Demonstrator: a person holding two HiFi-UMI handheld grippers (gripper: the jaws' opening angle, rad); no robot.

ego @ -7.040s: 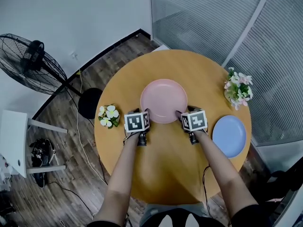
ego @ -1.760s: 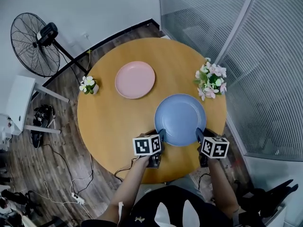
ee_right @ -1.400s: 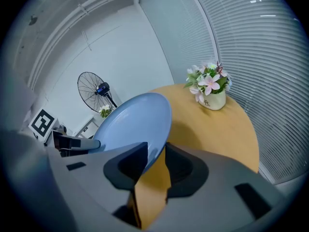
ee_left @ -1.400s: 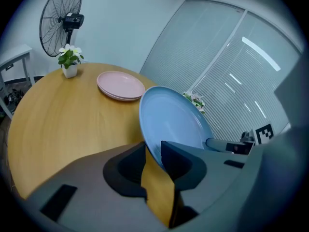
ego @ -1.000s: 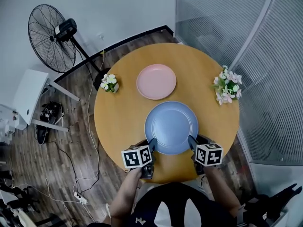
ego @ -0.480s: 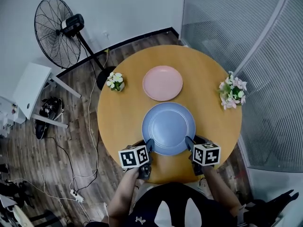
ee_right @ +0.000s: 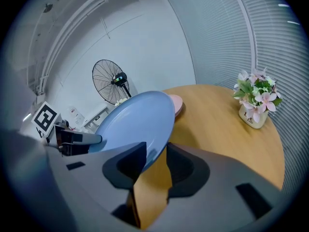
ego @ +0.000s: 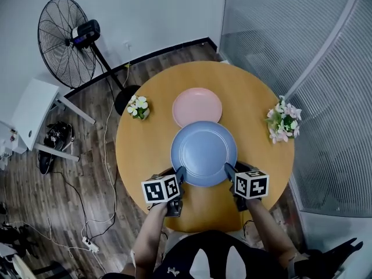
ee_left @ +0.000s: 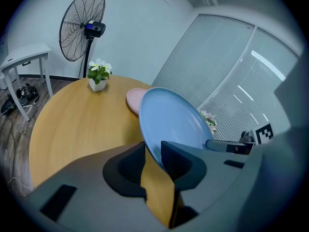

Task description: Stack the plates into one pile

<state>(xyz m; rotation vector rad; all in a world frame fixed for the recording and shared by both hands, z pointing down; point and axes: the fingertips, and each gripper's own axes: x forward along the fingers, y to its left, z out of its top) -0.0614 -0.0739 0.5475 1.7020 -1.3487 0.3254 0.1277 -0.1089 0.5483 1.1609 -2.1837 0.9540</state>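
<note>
Blue plate [ego: 203, 153] was pinched by left claw [ego: 181, 172] and right claw [ego: 228, 169]. Pink plate [ego: 197, 105] was seen at its far edge, on counter [ego: 139, 150].

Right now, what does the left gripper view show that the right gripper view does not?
Left only: the right gripper on the blue plate, and shoes. Right only: the left gripper, and the pot under the pink flowers. Both: that plate gripped in the view's own jaws, the pink plate, the fan, the table.
</note>
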